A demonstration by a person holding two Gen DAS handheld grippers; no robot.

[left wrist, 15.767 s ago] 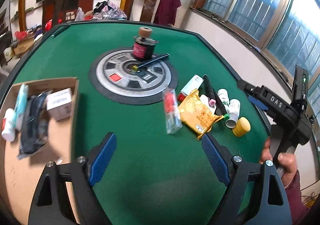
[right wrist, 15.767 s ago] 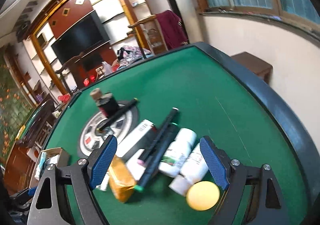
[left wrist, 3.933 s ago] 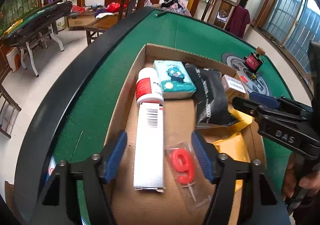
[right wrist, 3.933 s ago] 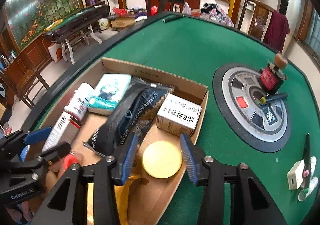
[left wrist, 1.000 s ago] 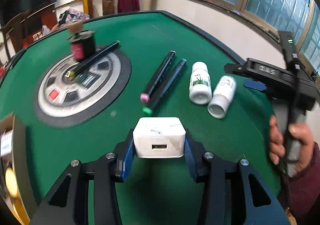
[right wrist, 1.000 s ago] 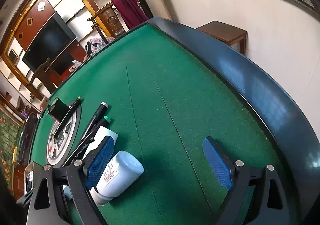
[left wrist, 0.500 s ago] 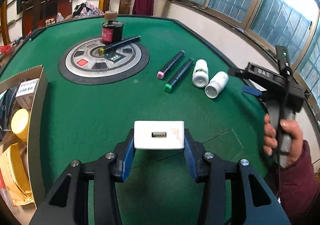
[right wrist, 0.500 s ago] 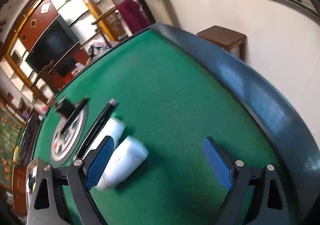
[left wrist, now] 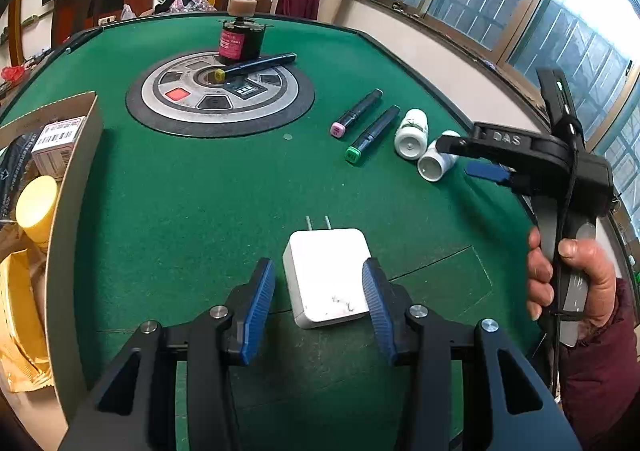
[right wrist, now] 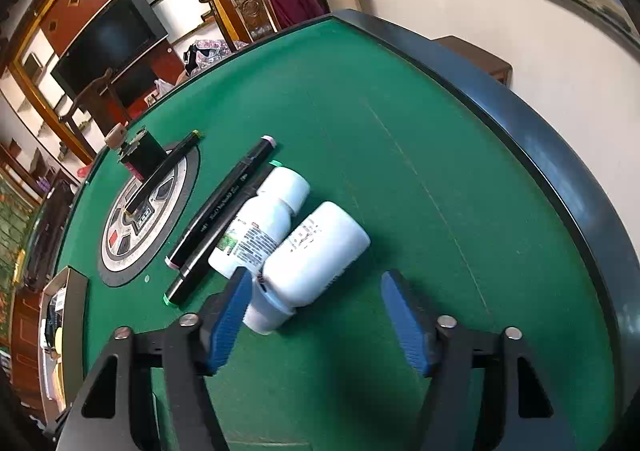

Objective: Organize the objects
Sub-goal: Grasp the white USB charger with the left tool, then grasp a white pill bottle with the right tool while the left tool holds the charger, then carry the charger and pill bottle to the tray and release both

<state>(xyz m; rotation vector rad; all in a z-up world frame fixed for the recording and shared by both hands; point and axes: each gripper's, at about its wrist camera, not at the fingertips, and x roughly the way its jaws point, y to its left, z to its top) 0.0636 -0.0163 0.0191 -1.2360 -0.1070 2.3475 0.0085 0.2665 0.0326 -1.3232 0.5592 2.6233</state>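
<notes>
A white USB charger [left wrist: 328, 275] lies flat on the green table [left wrist: 192, 203], prongs pointing away, between the open fingers of my left gripper [left wrist: 320, 307]; the pads stand clear of its sides. My right gripper [right wrist: 320, 315] is open just short of two white bottles [right wrist: 316, 247] lying side by side; it also shows in the left wrist view [left wrist: 476, 159]. Two black markers [right wrist: 220, 211] lie left of the bottles. The cardboard box [left wrist: 68, 187] stands at the left.
A round grey control disc [left wrist: 220, 95] sits at the table's middle with a black-and-red canister [left wrist: 240, 39] and a marker on it. The box holds a yellow lid [left wrist: 36, 207], a small white carton and yellow packets. The table's dark rim [right wrist: 560, 179] runs along the right.
My left gripper opened and the charger it held now lies flat on the table. My right gripper moved closer to the two bottles.
</notes>
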